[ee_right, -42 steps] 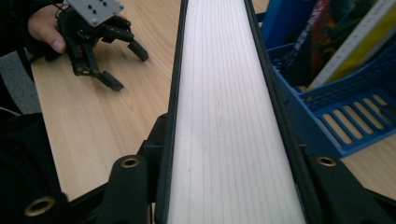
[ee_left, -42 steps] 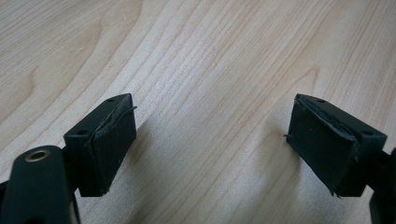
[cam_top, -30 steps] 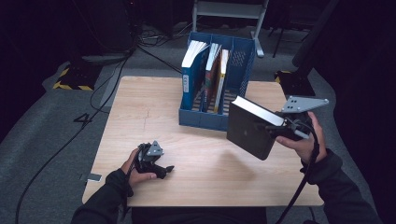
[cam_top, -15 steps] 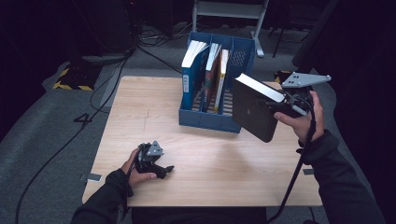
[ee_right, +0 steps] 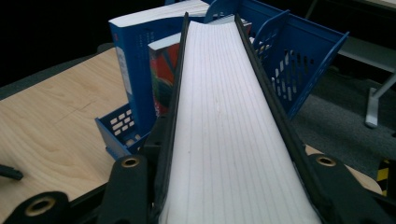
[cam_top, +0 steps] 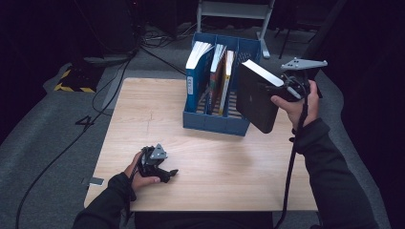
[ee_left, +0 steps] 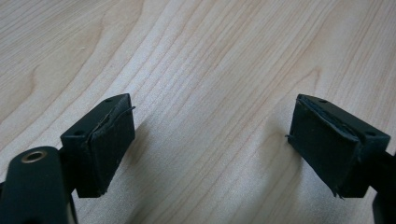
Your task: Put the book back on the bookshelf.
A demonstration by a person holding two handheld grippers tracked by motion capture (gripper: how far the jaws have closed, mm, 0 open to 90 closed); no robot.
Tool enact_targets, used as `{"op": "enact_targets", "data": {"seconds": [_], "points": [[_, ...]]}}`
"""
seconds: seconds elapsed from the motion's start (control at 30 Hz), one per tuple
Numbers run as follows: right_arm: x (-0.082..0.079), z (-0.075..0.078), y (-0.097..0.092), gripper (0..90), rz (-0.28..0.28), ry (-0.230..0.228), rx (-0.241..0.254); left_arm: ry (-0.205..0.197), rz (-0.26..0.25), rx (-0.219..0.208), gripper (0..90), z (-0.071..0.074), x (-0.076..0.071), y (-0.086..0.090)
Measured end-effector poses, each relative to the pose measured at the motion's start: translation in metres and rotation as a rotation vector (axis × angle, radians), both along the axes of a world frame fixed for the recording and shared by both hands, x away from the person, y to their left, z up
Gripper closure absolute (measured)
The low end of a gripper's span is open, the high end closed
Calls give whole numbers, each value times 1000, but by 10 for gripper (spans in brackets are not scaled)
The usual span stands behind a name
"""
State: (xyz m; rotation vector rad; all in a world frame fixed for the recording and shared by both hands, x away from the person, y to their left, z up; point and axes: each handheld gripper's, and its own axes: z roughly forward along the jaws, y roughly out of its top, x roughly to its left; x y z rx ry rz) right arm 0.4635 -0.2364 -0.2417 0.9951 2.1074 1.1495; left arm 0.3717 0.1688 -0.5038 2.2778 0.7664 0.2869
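A light wooden desk (cam_top: 143, 119) with a pale grain stands on grey carpet (cam_top: 47, 129). A blue file rack (cam_top: 215, 121) sits directly on the desk near its far edge, with three upright books in its compartments; the compartment farthest from the blue-spined book (cam_top: 195, 78) holds none. Nearer the person than the rack, close to the desk's front edge, the left gripper (cam_top: 160, 172) rests on the bare wood with its jaws standing apart.
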Motion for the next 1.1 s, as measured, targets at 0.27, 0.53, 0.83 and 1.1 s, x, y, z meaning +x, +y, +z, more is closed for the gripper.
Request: {"op": "enact_targets", "data": {"seconds": [0.27, 0.53, 0.83, 1.1], "points": [[19, -8, 14, 534, -73, 11, -2, 0, -2, 0, 147, 0, 0, 0], [31, -14, 20, 534, -137, 9, 15, 1, -3, -1, 147, 0, 0, 0], [41, -20, 22, 534, -185, 12, 38, 1, -3, -1, 147, 0, 0, 0], [55, -26, 27, 534, -226, 13, 53, 0, -3, -1, 147, 0, 0, 0]]}}
